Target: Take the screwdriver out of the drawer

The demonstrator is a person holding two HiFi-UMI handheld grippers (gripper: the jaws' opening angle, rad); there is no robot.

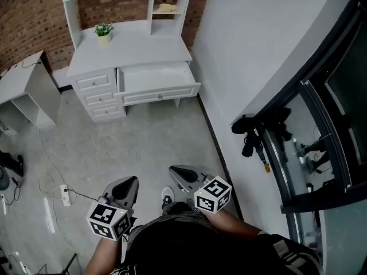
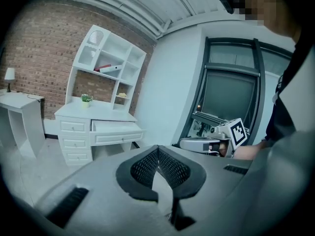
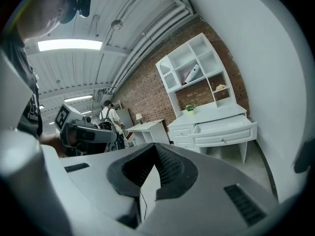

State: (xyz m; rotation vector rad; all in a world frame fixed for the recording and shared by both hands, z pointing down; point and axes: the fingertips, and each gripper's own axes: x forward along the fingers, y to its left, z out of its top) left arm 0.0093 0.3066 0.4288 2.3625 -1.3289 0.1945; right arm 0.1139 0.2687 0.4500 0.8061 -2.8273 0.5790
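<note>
Both tongs, left gripper (image 1: pixel 131 182) and right gripper (image 1: pixel 179 171), are closed on nothing and held low by the body, likely because the open drawer (image 1: pixel 160 95) stands well apart ahead.

Grey left tongs (image 1: pixel 132 181) and right tongs (image 1: pixel 174 170) bear black-and-white marker cubes (image 1: pixel 109 220); shirt (image 1: pixel 189 246) dark.

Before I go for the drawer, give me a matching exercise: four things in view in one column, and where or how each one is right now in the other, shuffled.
Things:
1 wide drawer
2 potted plant
3 power strip
4 left gripper

States:
A lying on the floor
B pulled open
C standing on the desk top
D jaws together, nothing between them

Pairs: 1-B; 2-C; 3-A; 4-D
</note>
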